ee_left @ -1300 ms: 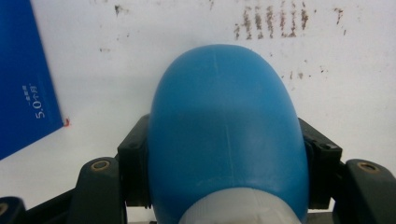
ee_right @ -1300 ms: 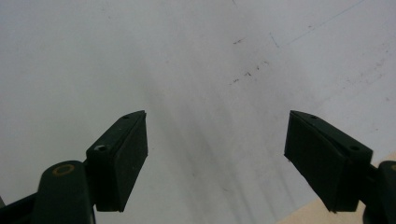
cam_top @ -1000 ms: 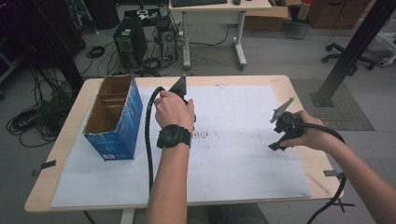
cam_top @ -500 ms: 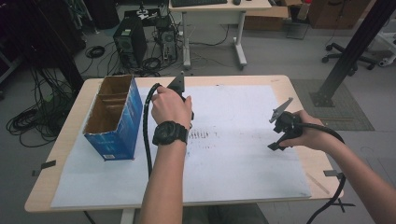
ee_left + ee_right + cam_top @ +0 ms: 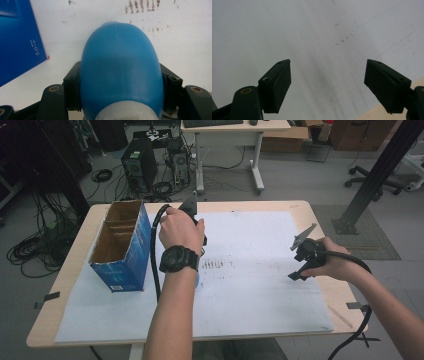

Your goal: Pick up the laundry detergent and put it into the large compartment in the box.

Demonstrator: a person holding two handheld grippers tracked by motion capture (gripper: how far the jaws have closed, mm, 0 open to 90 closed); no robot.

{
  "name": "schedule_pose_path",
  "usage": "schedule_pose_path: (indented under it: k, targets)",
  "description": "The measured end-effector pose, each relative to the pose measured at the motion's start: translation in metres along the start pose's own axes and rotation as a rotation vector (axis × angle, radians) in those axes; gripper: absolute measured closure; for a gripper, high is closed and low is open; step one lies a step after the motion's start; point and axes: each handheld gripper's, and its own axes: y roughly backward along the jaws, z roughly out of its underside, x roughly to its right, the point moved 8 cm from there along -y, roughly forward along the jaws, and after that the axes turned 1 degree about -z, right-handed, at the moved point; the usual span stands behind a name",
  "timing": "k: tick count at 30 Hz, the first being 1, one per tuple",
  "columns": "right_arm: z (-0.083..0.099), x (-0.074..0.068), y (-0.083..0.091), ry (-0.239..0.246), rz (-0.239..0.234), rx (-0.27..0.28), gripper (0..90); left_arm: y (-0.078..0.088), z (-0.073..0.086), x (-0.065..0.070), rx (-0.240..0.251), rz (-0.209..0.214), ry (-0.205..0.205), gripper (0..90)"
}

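Paper covered most of the table: one large white sheet [image 5: 260, 290] on the light wooden tabletop [image 5: 75, 255], smudged with dark marks near its middle. You held two grippers. Your left gripper [image 5: 120, 82] was clamped on one smooth, rounded blue plastic object [image 5: 120, 72], its black pads pressed against both flanks, and a whitish band showed at the object's near end. That grip was plain in the left gripper view; from the high view your left hand [image 5: 180, 227] and the black wristwatch [image 5: 177, 258] hid the jaws, and the blue object was hardly visible under the wrist. The left gripper view also caught a blue side panel with small white print at its left edge. The high view showed this as one tall blue cardboard box [image 5: 120, 247], open on top with brown dividers, standing just left of your left hand.

Your right gripper [image 5: 327, 82] hung over bare paper with its two jaws spread wide and nothing between them. The high view put your right hand [image 5: 332, 262] well apart from the left, near the paper's right edge.
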Motion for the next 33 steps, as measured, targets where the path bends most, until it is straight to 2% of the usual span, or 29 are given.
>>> schedule_pose_path:
  k: [10,16,20,25,29,33]
  targets:
    - [0.002,0.000,0.003,-0.004,0.001,0.005,21.7,0.018,0.003,0.002,-0.021,0.010,-0.035,36.7]
    - [0.002,0.000,0.005,-0.006,0.003,0.006,21.7,0.025,0.002,0.002,-0.022,0.012,-0.039,36.7]
    - [0.001,0.001,0.007,-0.009,0.004,0.011,21.7,0.032,0.003,0.002,-0.034,0.034,-0.037,36.7]
    - [0.001,0.004,0.008,-0.012,0.006,0.016,21.7,0.039,0.000,0.003,-0.027,0.047,-0.036,36.7]
    - [0.001,0.005,0.009,-0.017,0.006,0.016,21.7,0.047,-0.001,0.002,-0.024,0.031,-0.042,36.7]
    - [0.001,0.005,0.010,-0.016,0.007,0.017,21.7,0.053,-0.003,0.002,-0.010,0.035,-0.040,36.7]
